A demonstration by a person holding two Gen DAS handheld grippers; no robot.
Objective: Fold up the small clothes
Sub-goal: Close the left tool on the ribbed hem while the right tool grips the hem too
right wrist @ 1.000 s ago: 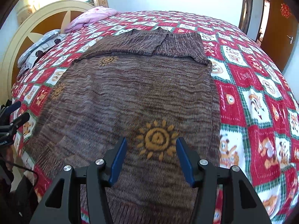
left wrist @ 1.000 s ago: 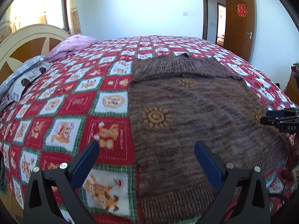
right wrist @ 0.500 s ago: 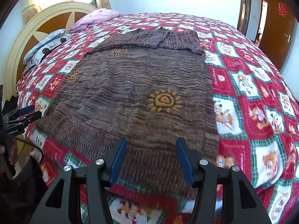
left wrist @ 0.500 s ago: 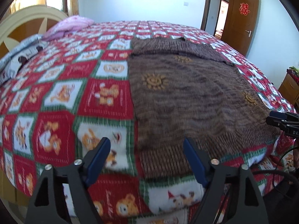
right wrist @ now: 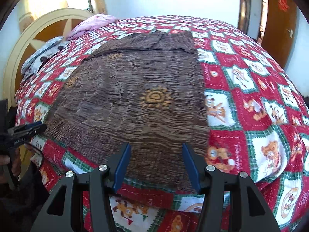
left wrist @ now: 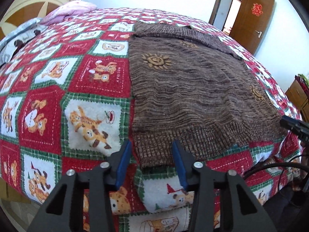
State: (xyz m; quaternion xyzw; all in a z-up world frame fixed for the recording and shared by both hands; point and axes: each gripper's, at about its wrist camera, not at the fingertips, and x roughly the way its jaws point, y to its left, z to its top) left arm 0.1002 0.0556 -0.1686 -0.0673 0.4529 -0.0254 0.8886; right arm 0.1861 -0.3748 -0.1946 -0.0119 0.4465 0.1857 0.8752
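Observation:
A brown knit sweater (left wrist: 189,89) with orange sun motifs lies flat on the bed, its sleeves folded across the far end. It also shows in the right wrist view (right wrist: 135,104). My left gripper (left wrist: 151,145) is open, its blue fingers astride the sweater's near left hem corner. My right gripper (right wrist: 155,147) is open, its fingers over the near right part of the ribbed hem. Each gripper appears at the edge of the other's view: the right one (left wrist: 293,125) and the left one (right wrist: 27,129).
The bed carries a red, white and green patchwork blanket (left wrist: 92,116) with bear pictures. A pink pillow (left wrist: 71,11) and a grey one (left wrist: 19,34) lie by the cream headboard (right wrist: 44,29). A wooden door (left wrist: 251,17) stands open at the far right.
Both grippers have pulled back toward the near bed edge, from over the sweater's body to its ribbed hem. The left gripper's fingers have narrowed but stay open.

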